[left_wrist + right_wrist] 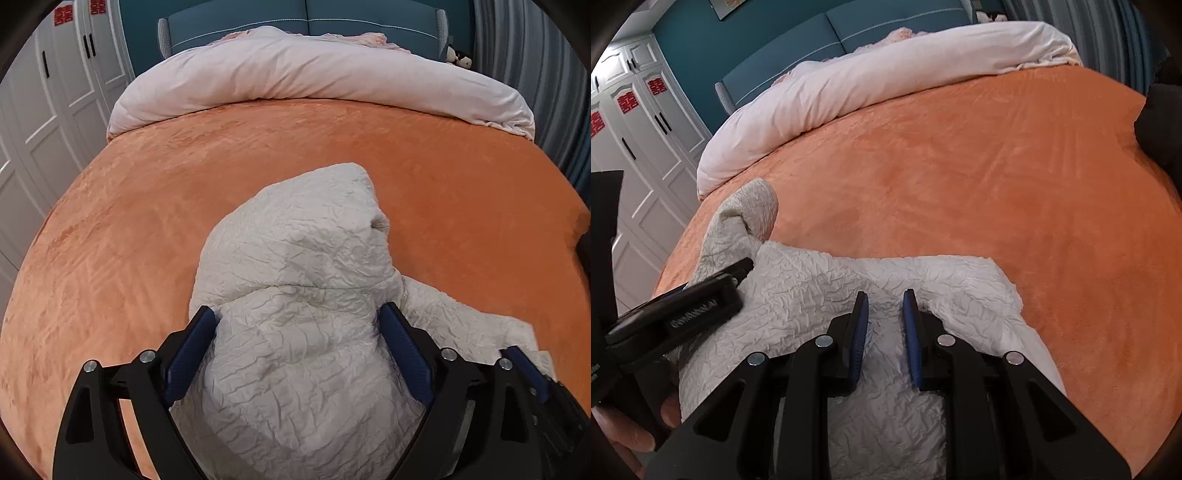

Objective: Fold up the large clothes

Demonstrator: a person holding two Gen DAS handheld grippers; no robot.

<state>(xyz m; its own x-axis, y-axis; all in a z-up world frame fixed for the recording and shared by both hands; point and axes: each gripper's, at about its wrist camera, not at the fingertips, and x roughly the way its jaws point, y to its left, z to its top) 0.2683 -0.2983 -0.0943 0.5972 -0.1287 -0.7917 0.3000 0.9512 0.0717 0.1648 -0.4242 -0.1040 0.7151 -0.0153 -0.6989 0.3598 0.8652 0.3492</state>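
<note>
We fold a crinkled cream garment (295,295) on an orange bed (147,184).
Its length runs straight ahead between our left gripper's (297,354) wide jaws; our right gripper (885,332), narrow and empty, hovers beside.

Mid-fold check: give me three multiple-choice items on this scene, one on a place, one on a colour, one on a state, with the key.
1. Where is the duvet?
A at the foot end
B bunched by the headboard
C spread flat over everything

2. What colour is the bedspread?
A orange
B green
C black

3. How do the left gripper jaws stand?
A shut tight
B out of view
C wide apart, garment between

Key:
1 B, it lies rolled along the headboard.
2 A, orange shows all round the garment.
3 C, a pad stands on either side of the fabric.
</note>
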